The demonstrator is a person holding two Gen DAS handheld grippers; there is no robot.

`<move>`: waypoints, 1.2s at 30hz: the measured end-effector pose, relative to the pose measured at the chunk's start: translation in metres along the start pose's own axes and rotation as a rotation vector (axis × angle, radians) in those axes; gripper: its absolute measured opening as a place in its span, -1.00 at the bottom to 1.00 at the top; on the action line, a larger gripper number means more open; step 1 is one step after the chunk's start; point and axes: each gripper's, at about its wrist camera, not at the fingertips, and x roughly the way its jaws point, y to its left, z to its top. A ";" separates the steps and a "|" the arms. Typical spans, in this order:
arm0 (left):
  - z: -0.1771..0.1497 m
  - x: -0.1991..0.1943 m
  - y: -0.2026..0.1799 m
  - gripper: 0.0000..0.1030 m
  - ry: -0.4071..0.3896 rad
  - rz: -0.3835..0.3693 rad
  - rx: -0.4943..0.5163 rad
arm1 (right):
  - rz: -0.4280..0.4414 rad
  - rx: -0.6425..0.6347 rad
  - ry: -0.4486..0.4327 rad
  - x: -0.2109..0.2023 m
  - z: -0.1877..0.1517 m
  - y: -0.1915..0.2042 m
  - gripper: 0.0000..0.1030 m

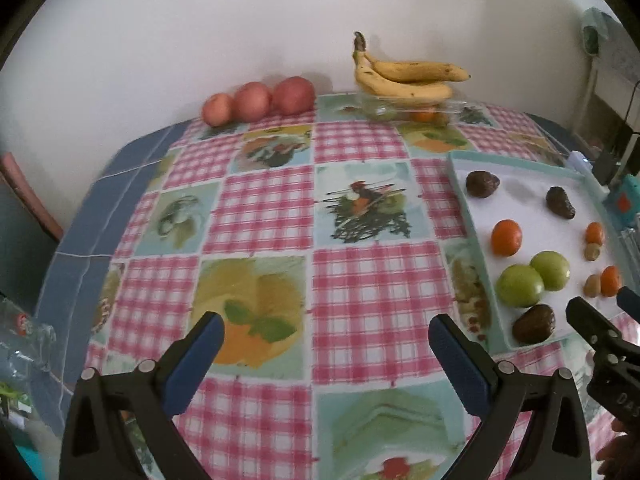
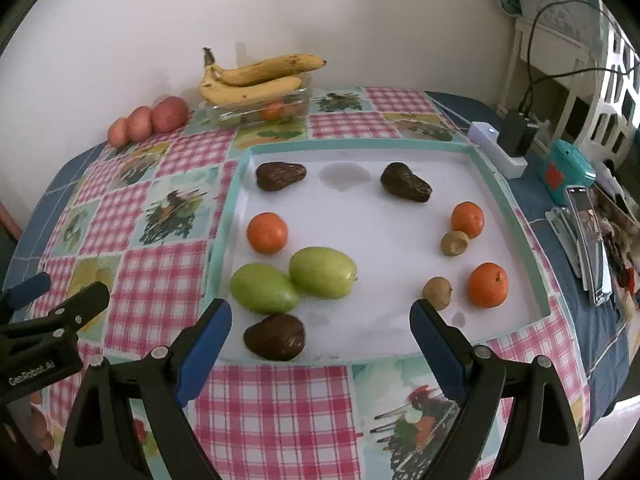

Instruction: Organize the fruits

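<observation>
The right gripper (image 2: 320,320) is hanging spread wide and empty at the tray's (image 2: 516,204) near edge, with the dark fruit (image 2: 275,336) lying just ahead between its fingers, nearer the left one. The left gripper (image 1: 326,332), also released, is hovering over the bare tabletop (image 1: 264,208), well apart.

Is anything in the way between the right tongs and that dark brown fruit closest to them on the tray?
Nothing visible is. The right tongs are open and the brown fruit lies just ahead between the tips, at the tray's near edge. Two green fruits sit right behind it, not in front.
</observation>
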 end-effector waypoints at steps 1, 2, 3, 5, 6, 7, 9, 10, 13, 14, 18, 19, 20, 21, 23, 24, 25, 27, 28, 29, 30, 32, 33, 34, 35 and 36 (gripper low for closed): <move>-0.001 0.000 0.003 1.00 0.006 -0.009 -0.011 | 0.001 -0.003 0.000 -0.001 -0.001 0.001 0.77; -0.002 -0.002 0.007 1.00 0.017 -0.020 -0.030 | 0.002 -0.006 -0.001 -0.002 -0.002 0.001 0.77; -0.003 -0.003 0.011 1.00 0.027 -0.025 -0.051 | 0.005 -0.008 -0.001 -0.004 -0.003 0.002 0.77; -0.007 -0.008 0.018 1.00 0.035 -0.001 -0.090 | 0.011 -0.014 0.003 -0.006 -0.005 0.003 0.77; -0.008 -0.011 0.020 1.00 0.032 0.008 -0.104 | 0.014 -0.019 0.005 -0.007 -0.006 0.004 0.77; -0.009 -0.015 0.024 1.00 0.025 0.004 -0.112 | 0.016 -0.023 0.006 -0.009 -0.007 0.004 0.77; -0.011 -0.020 0.027 1.00 0.021 -0.005 -0.122 | 0.020 -0.034 0.007 -0.013 -0.010 0.006 0.77; -0.013 -0.024 0.029 1.00 0.021 -0.003 -0.127 | 0.022 -0.038 0.006 -0.015 -0.011 0.007 0.77; -0.019 -0.031 0.033 1.00 0.026 0.032 -0.116 | 0.033 -0.044 0.002 -0.021 -0.014 0.009 0.77; -0.021 -0.032 0.033 1.00 0.029 0.043 -0.111 | 0.035 -0.045 -0.001 -0.024 -0.015 0.009 0.77; -0.027 -0.033 0.035 1.00 0.053 0.060 -0.090 | 0.034 -0.052 -0.015 -0.030 -0.016 0.011 0.77; -0.028 -0.032 0.035 1.00 0.062 0.058 -0.087 | 0.034 -0.052 -0.011 -0.031 -0.016 0.011 0.77; -0.029 -0.031 0.034 1.00 0.070 0.057 -0.085 | 0.031 -0.053 -0.004 -0.030 -0.017 0.011 0.77; -0.029 -0.030 0.034 1.00 0.074 0.057 -0.084 | 0.030 -0.056 0.001 -0.029 -0.017 0.010 0.77; -0.030 -0.029 0.033 1.00 0.082 0.061 -0.079 | 0.027 -0.061 0.017 -0.027 -0.018 0.011 0.77; -0.030 -0.028 0.033 1.00 0.089 0.060 -0.078 | 0.028 -0.063 0.020 -0.027 -0.018 0.011 0.77; -0.030 -0.027 0.033 1.00 0.095 0.058 -0.078 | 0.032 -0.064 0.021 -0.027 -0.018 0.011 0.77; -0.030 -0.025 0.033 1.00 0.108 0.052 -0.079 | 0.036 -0.063 0.023 -0.026 -0.019 0.011 0.77; -0.030 -0.025 0.033 1.00 0.113 0.053 -0.079 | 0.037 -0.062 0.024 -0.026 -0.019 0.011 0.77; -0.030 -0.024 0.032 1.00 0.116 0.056 -0.077 | 0.037 -0.061 0.025 -0.026 -0.019 0.011 0.77; -0.030 -0.024 0.032 1.00 0.116 0.058 -0.074 | 0.041 -0.058 0.028 -0.026 -0.019 0.011 0.77; -0.030 -0.024 0.030 1.00 0.115 0.061 -0.068 | 0.050 -0.054 0.035 -0.024 -0.019 0.010 0.77; -0.030 -0.024 0.030 1.00 0.115 0.064 -0.065 | 0.054 -0.051 0.041 -0.022 -0.019 0.010 0.77; -0.030 -0.024 0.029 1.00 0.117 0.066 -0.061 | 0.054 -0.050 0.043 -0.022 -0.020 0.010 0.77; -0.031 -0.024 0.028 1.00 0.120 0.070 -0.057 | 0.054 -0.047 0.046 -0.021 -0.020 0.010 0.77; -0.031 -0.023 0.029 1.00 0.121 0.069 -0.054 | 0.055 -0.044 0.045 -0.021 -0.020 0.009 0.77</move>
